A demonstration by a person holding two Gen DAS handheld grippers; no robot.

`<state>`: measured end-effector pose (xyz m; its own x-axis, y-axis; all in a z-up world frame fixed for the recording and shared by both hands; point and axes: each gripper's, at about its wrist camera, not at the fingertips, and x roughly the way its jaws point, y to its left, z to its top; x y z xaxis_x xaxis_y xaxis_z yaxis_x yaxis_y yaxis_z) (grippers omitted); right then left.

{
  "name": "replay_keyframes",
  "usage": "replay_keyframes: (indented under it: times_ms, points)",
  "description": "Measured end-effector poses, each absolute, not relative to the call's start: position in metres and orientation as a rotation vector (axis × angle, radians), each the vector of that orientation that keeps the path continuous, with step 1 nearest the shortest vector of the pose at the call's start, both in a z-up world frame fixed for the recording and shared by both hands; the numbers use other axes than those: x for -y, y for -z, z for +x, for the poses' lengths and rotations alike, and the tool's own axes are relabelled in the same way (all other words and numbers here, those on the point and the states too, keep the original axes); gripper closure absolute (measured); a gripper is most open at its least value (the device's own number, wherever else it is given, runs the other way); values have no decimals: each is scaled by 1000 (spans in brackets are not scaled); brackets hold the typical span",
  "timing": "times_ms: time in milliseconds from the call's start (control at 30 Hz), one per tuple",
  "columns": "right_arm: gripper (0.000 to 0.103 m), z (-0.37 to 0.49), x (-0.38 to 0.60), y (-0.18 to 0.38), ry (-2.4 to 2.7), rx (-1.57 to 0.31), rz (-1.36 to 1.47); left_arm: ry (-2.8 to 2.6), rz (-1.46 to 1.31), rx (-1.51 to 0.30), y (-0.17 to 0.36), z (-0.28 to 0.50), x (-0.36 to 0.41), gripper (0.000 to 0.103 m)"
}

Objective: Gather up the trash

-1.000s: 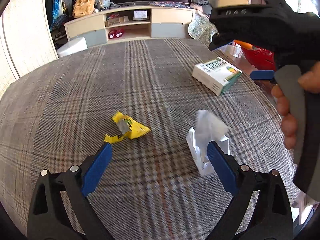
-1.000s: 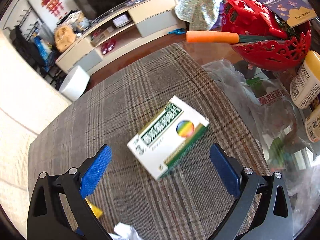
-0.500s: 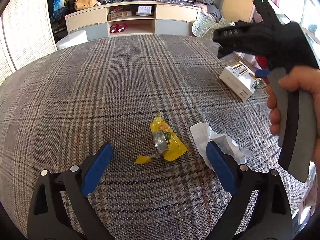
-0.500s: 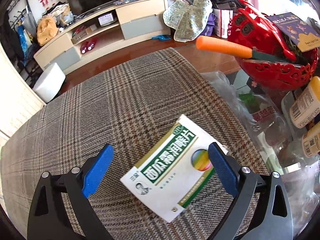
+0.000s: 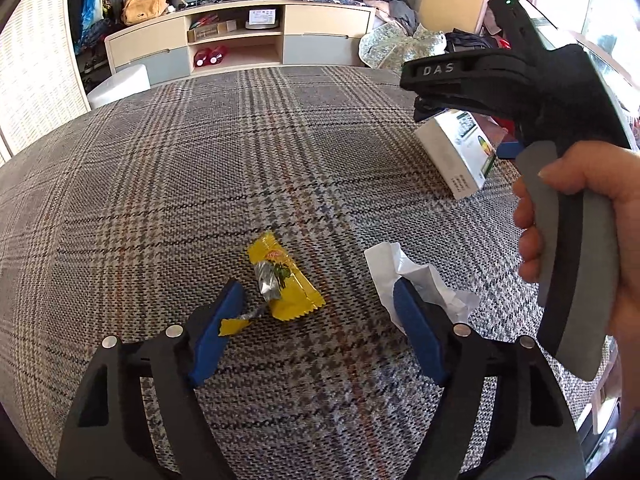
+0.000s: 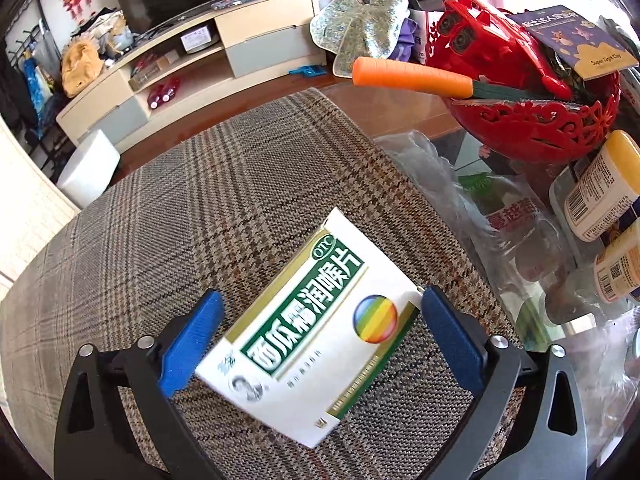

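Wrapper (image 5: 285,278) between spread blue pads (image 5: 216,330)

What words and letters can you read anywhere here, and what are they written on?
"OTC": white medicine box, with large green Chinese characters I cannot transcribe surely.
"DAS": black body of the right tongs.
"Super Light Clay": dark packet in the red basket.
Bottle labels and barcodes: too small to read.

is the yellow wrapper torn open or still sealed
Torn open. The yellow wrapper shows silver lining at a rip, with a torn strip trailing beside the left tongs.
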<state>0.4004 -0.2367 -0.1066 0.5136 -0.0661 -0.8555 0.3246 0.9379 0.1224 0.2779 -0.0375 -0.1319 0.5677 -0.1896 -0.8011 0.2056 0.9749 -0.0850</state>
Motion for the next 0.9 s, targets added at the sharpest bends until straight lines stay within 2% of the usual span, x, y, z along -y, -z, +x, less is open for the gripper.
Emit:
replay_keyframes:
  times_ms: [133,233,333,367,400,467,567,800,833,900]
  points:
    - [3,405,238,113,252,-1029,281,239,5,-950,130,281,37,30]
    - [6,401,247,120,232,-1036,325,239,14,-940,130,280,36,36]
    - [27,394,254,117,196,-1003,347,231,13,-930,130,281,35,47]
    - [45,393,256,115,189,-998,355,236,-1,-928,129,281,33,58]
    - [68,392,258,113,191,-999,345,242,-14,-931,129,282,30,65]
    - [77,389,258,110,173,-997,319,247,-27,-941,128,282,28,83]
    - [78,384,258,110,150,-989,300,255,-31,-950,129,280,28,96]
    - [78,372,255,109,91,-979,265,281,-28,-946,125,275,36,97]
    - [78,370,255,109,85,-979,264,281,-30,-941,123,276,37,94]
    - [78,369,257,108,72,-986,266,284,-31,-926,117,276,39,72]
